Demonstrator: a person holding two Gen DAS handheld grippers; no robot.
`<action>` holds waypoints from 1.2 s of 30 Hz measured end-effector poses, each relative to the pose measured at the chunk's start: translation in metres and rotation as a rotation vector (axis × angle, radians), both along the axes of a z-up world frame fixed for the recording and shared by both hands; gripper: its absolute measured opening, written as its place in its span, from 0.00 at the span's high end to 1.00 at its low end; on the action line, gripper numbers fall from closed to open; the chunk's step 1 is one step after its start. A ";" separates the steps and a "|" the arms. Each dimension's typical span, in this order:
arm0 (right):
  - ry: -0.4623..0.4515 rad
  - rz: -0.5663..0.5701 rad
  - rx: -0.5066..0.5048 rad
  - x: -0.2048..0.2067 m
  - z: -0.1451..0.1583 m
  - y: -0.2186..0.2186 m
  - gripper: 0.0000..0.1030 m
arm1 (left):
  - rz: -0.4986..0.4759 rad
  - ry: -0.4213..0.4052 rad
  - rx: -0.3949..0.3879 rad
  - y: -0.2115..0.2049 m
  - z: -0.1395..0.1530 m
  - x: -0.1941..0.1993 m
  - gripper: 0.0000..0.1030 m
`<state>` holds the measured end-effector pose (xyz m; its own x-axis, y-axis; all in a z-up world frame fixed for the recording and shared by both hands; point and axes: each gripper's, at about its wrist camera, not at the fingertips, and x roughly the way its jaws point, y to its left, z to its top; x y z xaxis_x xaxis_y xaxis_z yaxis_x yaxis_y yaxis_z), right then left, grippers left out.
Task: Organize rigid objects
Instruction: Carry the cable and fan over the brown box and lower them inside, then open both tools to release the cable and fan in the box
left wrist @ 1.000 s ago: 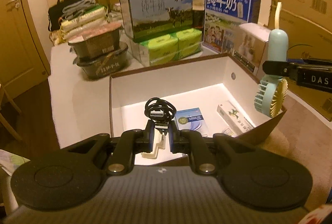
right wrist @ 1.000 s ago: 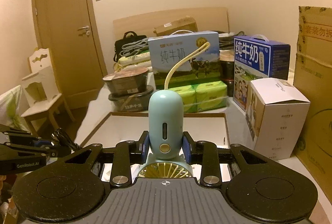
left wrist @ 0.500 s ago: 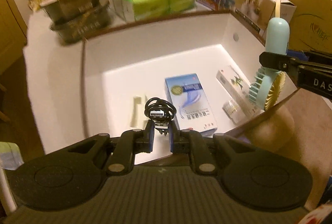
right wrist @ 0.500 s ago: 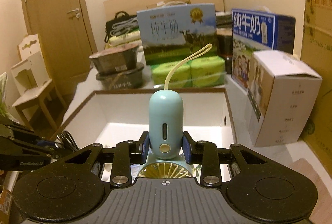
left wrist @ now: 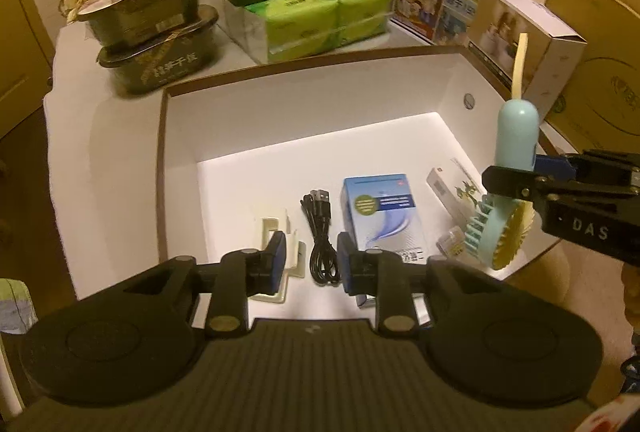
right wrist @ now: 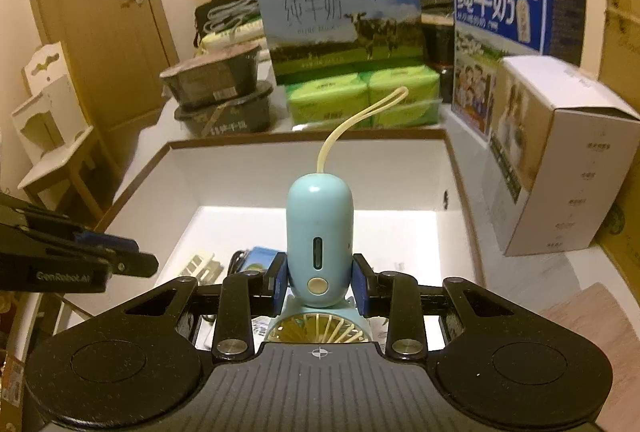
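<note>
While the left claw hangs released, its blue pads spread on either side of the black cable that lies coiled flat on the box floor, the right claw is clenched on the handheld fan, gripping its smooth, pill-shaped blue handle just above the ribbed yellow head. The fan hangs over the near right corner of the white box, head down, its pale strap arching upward.

The step in hand looks like setting the fan inside. To do it well, the right claw should lower toward bare floor at the right, clear of the long carton, and lay the fan down before letting go, since the rounded plastic would likely roll or tip if dropped. The left claw should lift straight up so its pads do not snag the cable.

Beside the cable lie a glossy blue carton and a cream plastic bracket, all hard-edged. The box walls are matt white card with a brown rim.
</note>
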<state>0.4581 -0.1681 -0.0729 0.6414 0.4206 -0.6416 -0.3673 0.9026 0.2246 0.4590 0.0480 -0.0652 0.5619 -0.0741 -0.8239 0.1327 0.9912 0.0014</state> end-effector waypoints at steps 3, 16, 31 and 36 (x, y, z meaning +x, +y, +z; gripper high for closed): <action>-0.031 -0.016 -0.003 0.003 0.003 0.004 0.67 | 0.005 -0.007 0.010 0.002 -0.002 -0.002 0.72; -0.008 -0.004 -0.006 -0.009 0.006 0.001 0.50 | 0.009 -0.030 -0.006 -0.001 0.001 -0.014 0.66; 0.013 -0.012 0.036 -0.045 0.020 -0.011 0.48 | 0.037 -0.055 -0.044 -0.005 0.020 -0.046 0.64; 0.024 -0.014 0.048 -0.063 0.025 -0.016 0.47 | 0.045 -0.063 -0.044 -0.009 0.027 -0.065 0.64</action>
